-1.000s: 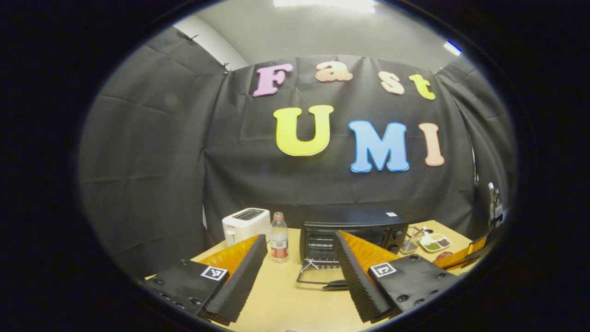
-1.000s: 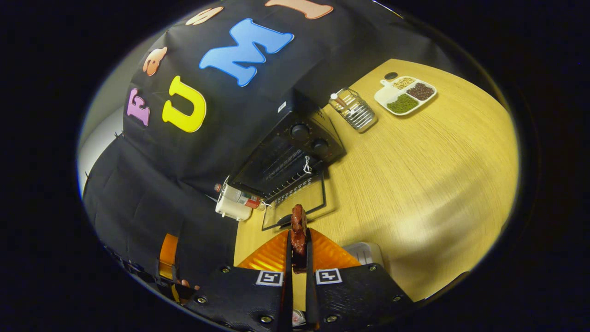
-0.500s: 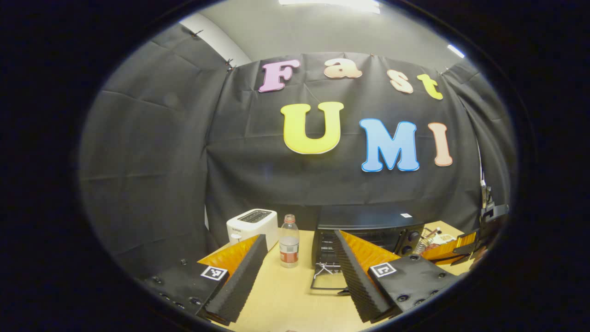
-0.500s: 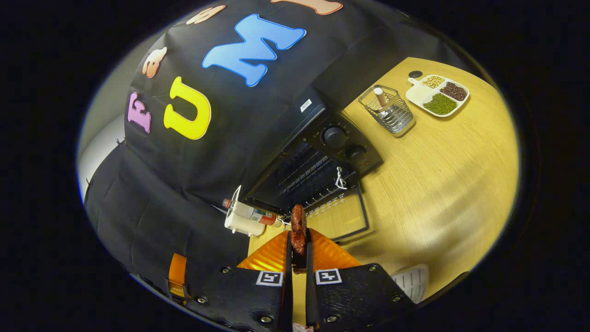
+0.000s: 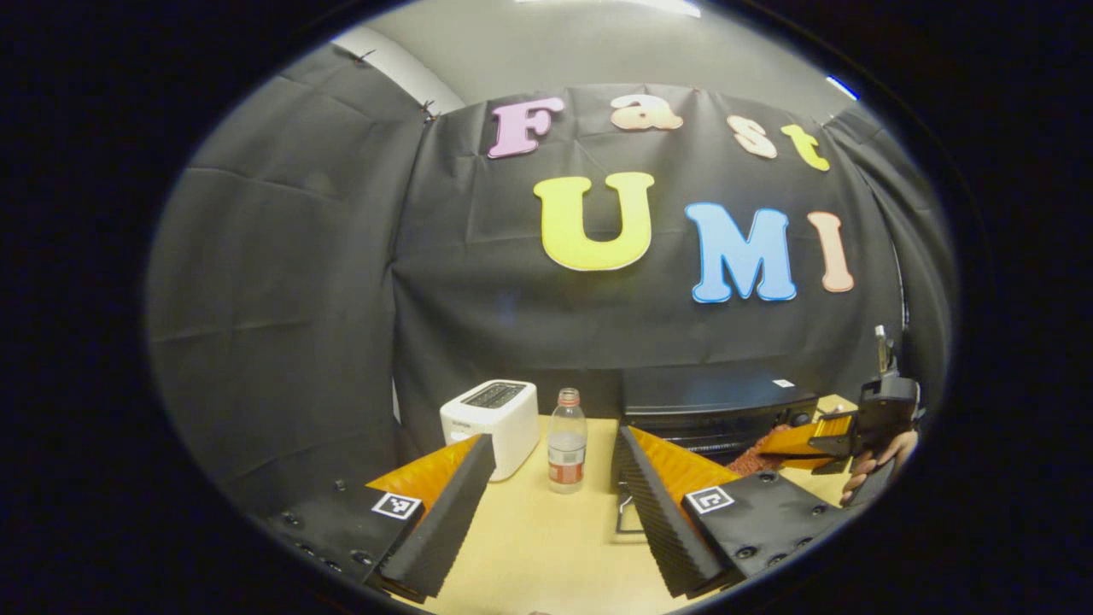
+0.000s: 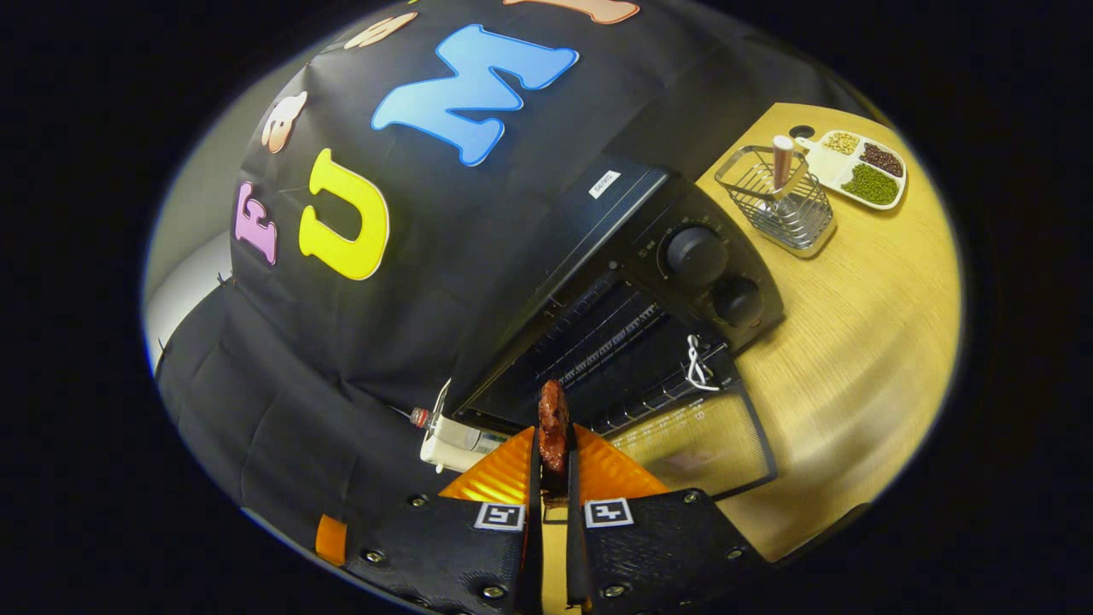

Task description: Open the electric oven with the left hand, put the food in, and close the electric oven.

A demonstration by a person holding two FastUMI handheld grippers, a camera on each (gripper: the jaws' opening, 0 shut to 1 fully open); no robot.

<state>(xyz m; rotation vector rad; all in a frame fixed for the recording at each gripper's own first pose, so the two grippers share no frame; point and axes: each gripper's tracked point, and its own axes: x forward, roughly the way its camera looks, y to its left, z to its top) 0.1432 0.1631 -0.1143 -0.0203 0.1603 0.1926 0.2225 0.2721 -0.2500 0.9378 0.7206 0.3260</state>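
R gripper [image 6: 552, 444] clamps reddish-brown meat piece [image 6: 552, 424], just in front of black electric oven [image 6: 649, 290] w/ glass door [image 6: 696, 444] dropped open. L gripper [image 5: 551, 504] jaws wide apart, empty, over wooden table [image 5: 538, 547] left of oven.

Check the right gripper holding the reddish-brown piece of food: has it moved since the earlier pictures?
Yes. The right gripper, shut on the reddish-brown piece of food, has closed in on the black electric oven, whose open mouth now looms much larger.
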